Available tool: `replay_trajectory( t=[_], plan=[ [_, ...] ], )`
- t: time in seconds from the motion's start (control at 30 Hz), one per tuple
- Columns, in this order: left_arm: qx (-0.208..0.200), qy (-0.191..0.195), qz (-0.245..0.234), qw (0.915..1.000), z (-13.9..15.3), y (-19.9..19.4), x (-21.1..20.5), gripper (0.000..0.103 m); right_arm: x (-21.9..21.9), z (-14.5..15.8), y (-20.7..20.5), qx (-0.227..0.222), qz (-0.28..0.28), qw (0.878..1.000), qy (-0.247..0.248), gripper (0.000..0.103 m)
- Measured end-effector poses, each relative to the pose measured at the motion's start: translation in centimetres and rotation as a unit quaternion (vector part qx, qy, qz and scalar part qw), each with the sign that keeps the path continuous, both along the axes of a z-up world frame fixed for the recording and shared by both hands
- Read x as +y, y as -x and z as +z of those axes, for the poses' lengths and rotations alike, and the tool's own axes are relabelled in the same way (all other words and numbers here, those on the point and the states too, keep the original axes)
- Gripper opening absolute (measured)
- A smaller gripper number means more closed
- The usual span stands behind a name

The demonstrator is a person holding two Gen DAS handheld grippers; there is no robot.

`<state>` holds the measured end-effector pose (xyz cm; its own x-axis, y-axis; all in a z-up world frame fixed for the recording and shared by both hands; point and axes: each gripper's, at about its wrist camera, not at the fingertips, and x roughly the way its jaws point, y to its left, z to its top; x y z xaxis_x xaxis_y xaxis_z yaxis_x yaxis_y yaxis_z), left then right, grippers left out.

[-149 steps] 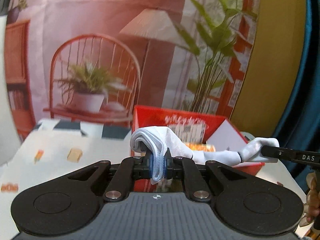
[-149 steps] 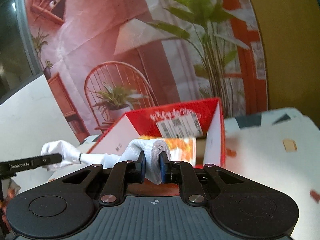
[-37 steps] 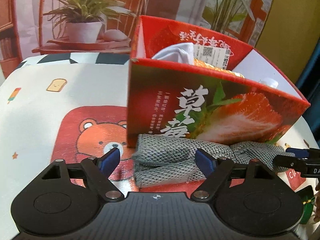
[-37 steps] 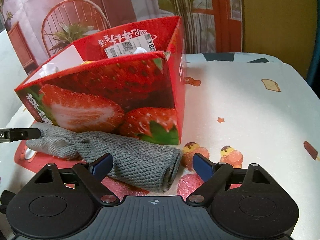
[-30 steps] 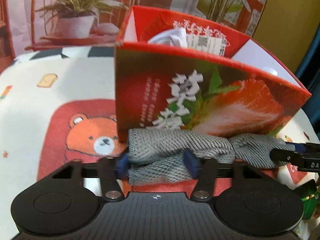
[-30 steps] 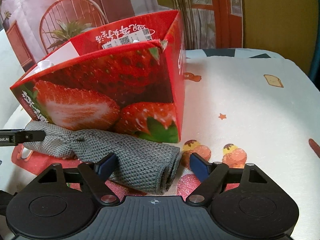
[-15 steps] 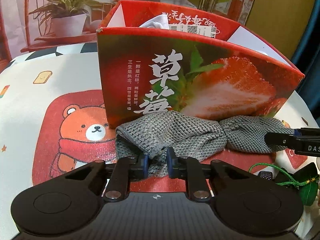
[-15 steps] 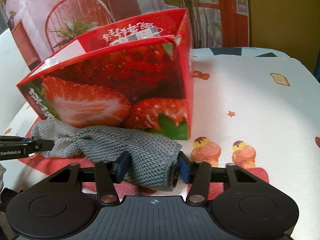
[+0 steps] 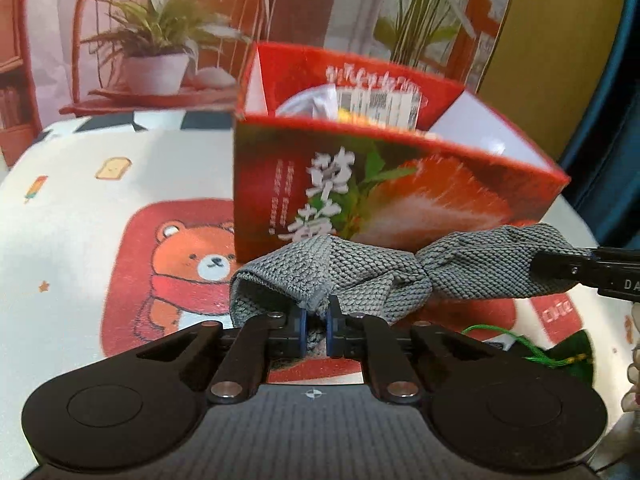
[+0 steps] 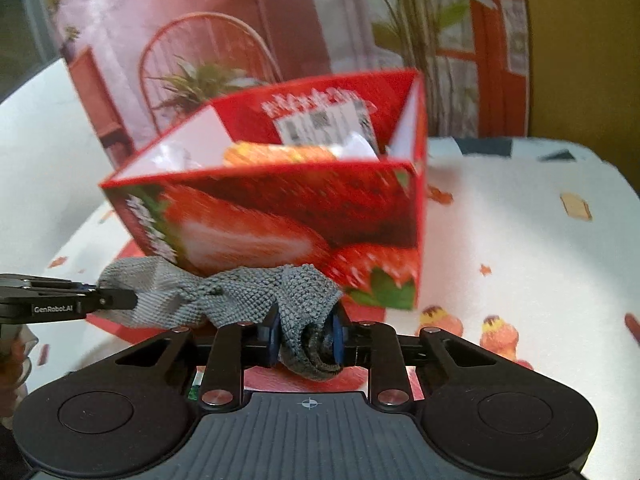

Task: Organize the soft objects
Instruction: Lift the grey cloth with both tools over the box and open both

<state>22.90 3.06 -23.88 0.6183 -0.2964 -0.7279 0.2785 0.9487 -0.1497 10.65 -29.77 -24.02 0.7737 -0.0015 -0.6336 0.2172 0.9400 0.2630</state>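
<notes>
Left wrist view: my left tool (image 9: pixel 315 329) and right tool (image 10: pixel 306 339) each pinch the grey sock (image 9: pixel 372 268), the right one squeezing tighter; next I must lift it over the strawberry box (image 9: pixel 400 184).

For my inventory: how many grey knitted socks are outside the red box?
1: the grey sock hangs before the strawberry box, held at both ends. Others may be hidden.

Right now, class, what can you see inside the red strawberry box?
Inside the strawberry box show a white item, an orange-yellow item and a barcode label on the far wall. The near wall hides everything lower down.
</notes>
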Motion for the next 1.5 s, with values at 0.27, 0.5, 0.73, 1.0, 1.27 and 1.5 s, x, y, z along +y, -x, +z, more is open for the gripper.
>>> replay_trajectory(
  t=[0.27,0.5,0.73,1.0,1.27,1.5],
  plan=[
    [-0.061,0.028,0.024,0.9975,4.5,2.8,1.0,0.009,1.4,3.8,0.8,-0.047,0.018,0.999,0.014,0.022],
    [-0.094,0.038,0.002,0.9949,6.3,3.3,-0.2,0.009,2.2,5.5,1.3,-0.07,0.026,0.997,0.023,0.022],
    [-0.118,0.041,-0.005,0.9921,7.6,3.1,-0.6,0.008,1.9,7.2,1.7,-0.095,0.02,0.995,0.033,0.021],
    [-0.154,0.028,-0.024,0.9874,9.7,0.7,-2.1,0.008,0.9,9.2,1.6,-0.113,0.004,0.992,0.064,0.021],
    [-0.118,0.043,-0.038,0.9914,10.4,-5.3,-3.8,0.008,-0.9,10.9,-1.2,-0.109,-0.017,0.99,0.085,0.021],
    [-0.066,-0.005,-0.077,0.9948,9.2,-10.8,-6.2,0.008,-2.0,11.0,-5.6,-0.066,0.003,0.991,0.119,0.021]
  ],
)
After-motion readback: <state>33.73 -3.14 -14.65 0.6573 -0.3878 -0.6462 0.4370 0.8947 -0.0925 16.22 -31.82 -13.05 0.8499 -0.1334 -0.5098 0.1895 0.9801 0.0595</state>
